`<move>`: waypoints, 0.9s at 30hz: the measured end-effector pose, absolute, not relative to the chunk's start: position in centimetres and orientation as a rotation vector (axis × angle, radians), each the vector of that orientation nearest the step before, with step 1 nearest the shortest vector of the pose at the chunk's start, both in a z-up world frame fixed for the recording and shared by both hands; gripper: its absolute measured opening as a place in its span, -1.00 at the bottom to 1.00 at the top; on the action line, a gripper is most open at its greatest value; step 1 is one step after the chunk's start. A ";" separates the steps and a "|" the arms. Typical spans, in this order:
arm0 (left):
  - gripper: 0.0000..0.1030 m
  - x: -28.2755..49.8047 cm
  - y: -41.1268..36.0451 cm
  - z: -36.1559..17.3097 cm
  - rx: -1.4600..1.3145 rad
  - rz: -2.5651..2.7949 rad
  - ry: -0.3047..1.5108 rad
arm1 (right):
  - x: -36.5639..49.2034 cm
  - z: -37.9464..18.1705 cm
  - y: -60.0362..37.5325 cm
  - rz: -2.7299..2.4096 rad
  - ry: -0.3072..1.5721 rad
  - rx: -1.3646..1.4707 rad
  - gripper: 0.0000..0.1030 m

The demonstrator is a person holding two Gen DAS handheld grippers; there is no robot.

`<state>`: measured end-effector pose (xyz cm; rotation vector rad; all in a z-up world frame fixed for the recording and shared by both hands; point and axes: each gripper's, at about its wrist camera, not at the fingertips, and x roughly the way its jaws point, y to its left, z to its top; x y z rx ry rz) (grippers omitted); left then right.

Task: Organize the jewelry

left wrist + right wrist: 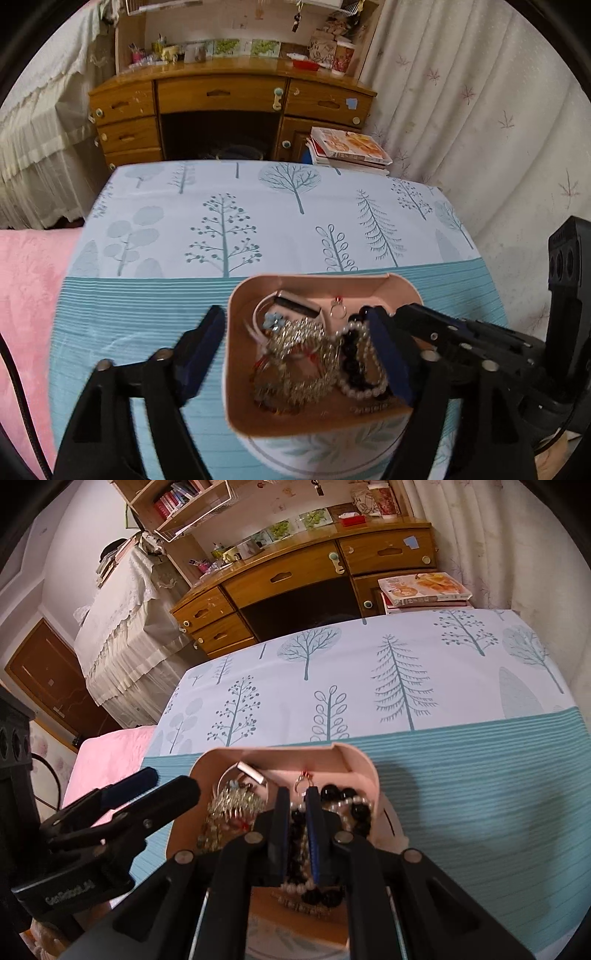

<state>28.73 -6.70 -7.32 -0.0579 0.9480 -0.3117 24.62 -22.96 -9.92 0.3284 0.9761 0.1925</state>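
1. My left gripper (295, 354) is a matte black frame with two long, flat finger arms, each with triangular cut-outs near its base.
2. Its fingers (201, 354) carry dark navy-blue pads on their inner faces.
3. Round silver screws sit at the linkage joints along each arm.
4. My right gripper (297, 834) is built the same: black arms, blue-edged pads, silver pivot screws.
5. From the right wrist camera I see pale lettering on the black body of the left unit, too blurred for me to read with certainty.
6. A thin black cable loops behind that body.
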 end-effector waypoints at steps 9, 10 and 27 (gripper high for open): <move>0.99 21.1 -5.0 -4.2 -0.007 -0.260 0.840 | 18.9 -8.1 -22.5 0.148 0.941 0.277 -0.46; 0.99 19.9 -4.7 -4.1 -0.005 -0.247 0.829 | 18.2 -8.0 -22.4 0.140 0.936 0.271 -0.29; 0.99 6.1 -3.5 -5.4 0.062 -0.080 0.854 | 3.7 -7.2 -20.8 0.070 0.913 0.222 0.15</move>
